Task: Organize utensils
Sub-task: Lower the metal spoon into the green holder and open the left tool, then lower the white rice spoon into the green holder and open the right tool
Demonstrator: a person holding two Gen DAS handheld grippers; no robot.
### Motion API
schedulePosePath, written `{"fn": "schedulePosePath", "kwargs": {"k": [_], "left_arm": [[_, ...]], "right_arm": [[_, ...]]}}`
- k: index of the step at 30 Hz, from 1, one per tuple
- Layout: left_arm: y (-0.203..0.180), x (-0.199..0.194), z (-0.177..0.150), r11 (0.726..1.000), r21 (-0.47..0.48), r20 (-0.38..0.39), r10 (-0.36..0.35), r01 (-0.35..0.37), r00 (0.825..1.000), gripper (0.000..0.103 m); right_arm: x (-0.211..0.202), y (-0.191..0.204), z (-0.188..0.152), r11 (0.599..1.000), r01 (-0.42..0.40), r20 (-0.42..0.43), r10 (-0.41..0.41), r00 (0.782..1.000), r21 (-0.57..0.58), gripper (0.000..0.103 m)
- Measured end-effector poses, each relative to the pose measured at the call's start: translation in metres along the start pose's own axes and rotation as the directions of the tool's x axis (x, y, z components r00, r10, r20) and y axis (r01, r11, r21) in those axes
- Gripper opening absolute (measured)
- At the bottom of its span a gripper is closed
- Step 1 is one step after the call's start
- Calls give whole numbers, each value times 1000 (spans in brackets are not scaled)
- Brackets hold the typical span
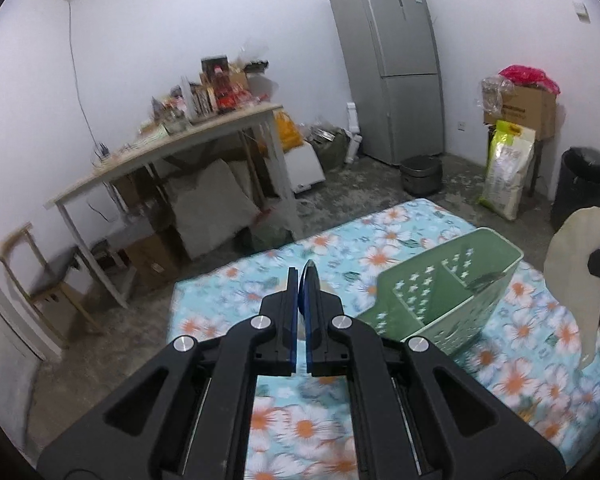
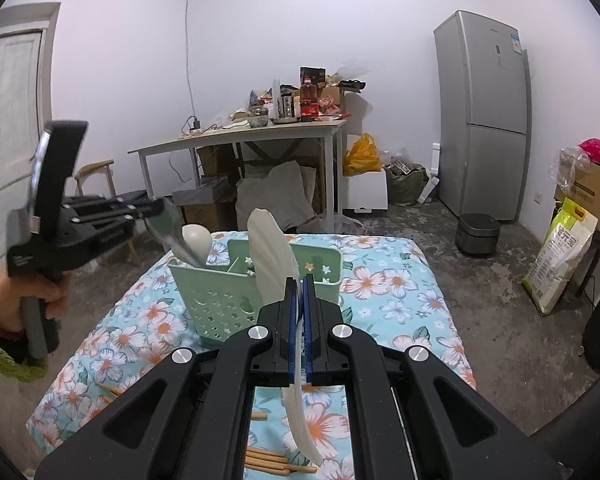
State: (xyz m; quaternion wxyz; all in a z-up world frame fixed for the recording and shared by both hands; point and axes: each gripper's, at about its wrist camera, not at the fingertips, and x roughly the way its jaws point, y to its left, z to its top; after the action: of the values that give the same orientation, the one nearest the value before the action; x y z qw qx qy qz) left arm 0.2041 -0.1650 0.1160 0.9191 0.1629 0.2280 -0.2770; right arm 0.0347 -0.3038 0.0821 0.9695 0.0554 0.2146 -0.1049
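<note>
I'm working over a low surface covered in a blue floral cloth (image 2: 388,280), bare concrete floor around it, white walls. From the right wrist view a cluttered white desk (image 2: 240,140) sits at 12 o'clock beyond the cloth, a silver fridge (image 2: 484,120) at 2 o'clock, a dark rice cooker (image 2: 478,232) on the floor below it, a rice sack (image 2: 560,256) at 3 o'clock, a door at 9. My right gripper (image 2: 299,284) is clamped shut on a cream plastic rice paddle (image 2: 272,256), flat and broad; its blade sticks up past the fingertips toward 12 and the handle runs back under the jaws toward 6. My left gripper (image 1: 305,276) is also closed, on a thin dark-edged metal utensil (a spoon (image 2: 168,228), I think; its bowl shows blurred in the right view, over the caddy's left end). The pale green perforated utensil caddy (image 2: 256,280) stands upright on the cloth just ahead of the right gripper, divided into compartments; a white spoon (image 2: 198,240) stands in its left end. A few wooden chopsticks (image 2: 268,460) lie loose on the cloth at 6 o'clock under the right gripper, more at 7.
</note>
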Motion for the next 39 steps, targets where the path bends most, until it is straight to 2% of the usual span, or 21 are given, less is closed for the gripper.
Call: {"fn": "schedulePosePath", "kwargs": {"k": [4, 8, 10, 15, 18, 22, 26, 29, 34, 37, 39], "left_arm": [[3, 15, -4, 994, -72, -20, -89, 87, 996, 5], [8, 13, -3, 973, -149, 41, -170, 175, 985, 7], [10, 8, -2, 966, -169, 70, -186, 196, 980, 20], [22, -9, -6, 949, -227, 131, -195, 221, 972, 29], [30, -18, -15, 939, -258, 146, -193, 225, 970, 32], [38, -26, -30, 921, -313, 147, -195, 232, 970, 33], [49, -28, -48, 901, -366, 121, -203, 233, 972, 33], [56, -29, -61, 897, -389, 97, -190, 213, 977, 33], [67, -32, -77, 895, -409, 70, -163, 177, 984, 33], [73, -31, -82, 893, -420, 56, -150, 160, 987, 33], [77, -28, -83, 893, -424, 46, -145, 151, 988, 33]], "right_arm": [[0, -6, 3, 1000, 4, 3, -4, 1000, 12, 3], [-1, -13, 9, 999, -9, 12, 8, 1000, 32, 3], [-3, -18, 15, 999, -26, 24, 25, 999, 48, 3], [-12, -34, 45, 994, -75, 112, 65, 992, 81, 3], [-18, -43, 67, 988, -119, 179, 100, 979, 96, 3], [-13, -48, 93, 976, -199, 260, 168, 951, 94, 3], [16, -50, 106, 940, -323, 289, 280, 916, 112, 3], [38, -50, 108, 925, -362, 299, 316, 900, 113, 3], [82, -51, 102, 909, -403, 268, 364, 892, 109, 3], [117, -51, 88, 899, -423, 212, 394, 894, 111, 4], [141, -50, 75, 910, -404, 156, 388, 908, 91, 4]]}}
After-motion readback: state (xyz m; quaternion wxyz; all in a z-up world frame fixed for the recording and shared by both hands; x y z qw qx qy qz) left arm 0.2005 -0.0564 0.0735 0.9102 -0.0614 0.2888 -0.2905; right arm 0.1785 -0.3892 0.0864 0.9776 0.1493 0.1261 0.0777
